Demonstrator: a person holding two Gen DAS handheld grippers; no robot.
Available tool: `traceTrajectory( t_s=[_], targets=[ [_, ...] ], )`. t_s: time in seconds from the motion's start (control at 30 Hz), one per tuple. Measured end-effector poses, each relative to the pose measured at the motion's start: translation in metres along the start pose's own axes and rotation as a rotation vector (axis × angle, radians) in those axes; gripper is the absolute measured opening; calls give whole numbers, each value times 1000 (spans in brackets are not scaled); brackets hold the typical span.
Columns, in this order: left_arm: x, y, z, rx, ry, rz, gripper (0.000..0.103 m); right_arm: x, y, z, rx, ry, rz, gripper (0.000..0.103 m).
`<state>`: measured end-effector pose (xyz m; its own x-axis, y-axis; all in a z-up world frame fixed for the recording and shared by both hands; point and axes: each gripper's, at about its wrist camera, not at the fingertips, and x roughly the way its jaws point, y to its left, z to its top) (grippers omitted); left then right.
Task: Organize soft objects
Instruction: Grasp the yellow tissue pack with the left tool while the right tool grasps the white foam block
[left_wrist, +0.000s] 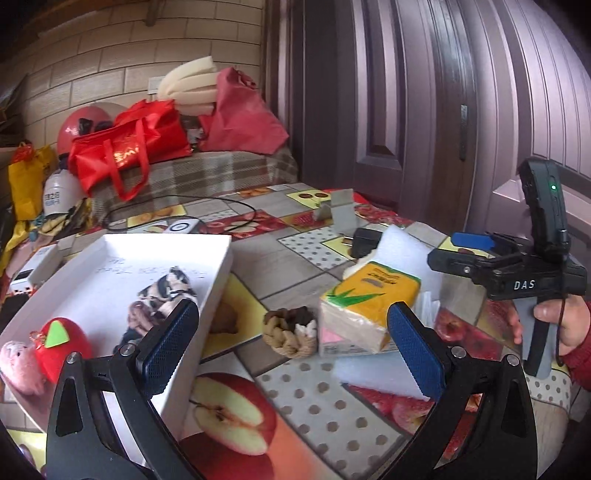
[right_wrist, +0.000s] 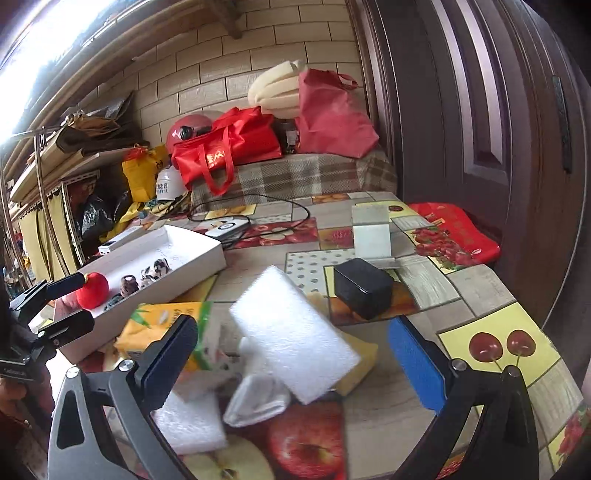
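Note:
A white tray (left_wrist: 218, 280) on the left holds a red plush apple (left_wrist: 61, 347), a pink plush (left_wrist: 16, 363) and patterned socks (left_wrist: 166, 295). A braided brown soft piece (left_wrist: 290, 330) lies on the table beside a yellow tissue pack (left_wrist: 364, 306). My left gripper (left_wrist: 291, 347) is open and empty, its fingers either side of these. My right gripper (right_wrist: 291, 360) is open and empty over a white foam block (right_wrist: 295, 332), a white sock (right_wrist: 258, 400), a yellow sponge (right_wrist: 358, 363) and a second foam piece (right_wrist: 188, 424).
A black box (right_wrist: 362, 291), a white stand (right_wrist: 371, 232), a white device with a black cable (right_wrist: 229, 229) and a red packet (right_wrist: 458, 230) lie farther back. Red bags (right_wrist: 225, 147) sit on a plaid bench. A dark door (right_wrist: 480, 110) is at right.

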<state>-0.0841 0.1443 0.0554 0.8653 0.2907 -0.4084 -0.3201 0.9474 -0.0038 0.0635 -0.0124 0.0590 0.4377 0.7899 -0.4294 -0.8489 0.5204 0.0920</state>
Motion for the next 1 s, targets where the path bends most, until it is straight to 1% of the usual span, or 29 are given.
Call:
traceTrajectory(
  t_s=[0.07,0.17,0.3,0.4,0.47,0.5,0.53,0.6,0.63,0.67,0.8,0.9,1.0],
  targets=[
    [12,-13,5,35,24,-33,103,7,-6,2,-31,29,3,102],
    [24,-28,9,81,50,-61,103,15,-6,2,-84,59,17,99],
    [36,-38,13,121,74,-92,103,23,-2,-1,-152,106,43,95],
    [44,-41,16,126,90,-101,103,33,2,-2,-201,147,55,88],
    [50,-42,17,127,104,-109,103,39,6,-2,-227,176,64,81],
    [53,-42,18,128,111,-112,103,42,7,-3,-236,192,69,79],
    [56,-43,18,130,118,-116,102,45,9,-4,-243,208,68,75],
    [58,-42,19,132,127,-140,85,49,10,-5,-253,232,67,70],
    [58,-42,19,134,126,-144,64,50,11,-5,-256,235,65,67],
    [57,-42,19,132,119,-145,50,49,11,-5,-258,230,72,61],
    [42,-41,19,124,39,-124,49,35,10,-5,-257,166,74,57],
    [30,-38,18,108,-18,-82,49,21,5,-1,-236,85,59,56],
    [17,-32,17,73,-73,-10,49,1,-5,0,-177,-18,39,56]
  ],
)
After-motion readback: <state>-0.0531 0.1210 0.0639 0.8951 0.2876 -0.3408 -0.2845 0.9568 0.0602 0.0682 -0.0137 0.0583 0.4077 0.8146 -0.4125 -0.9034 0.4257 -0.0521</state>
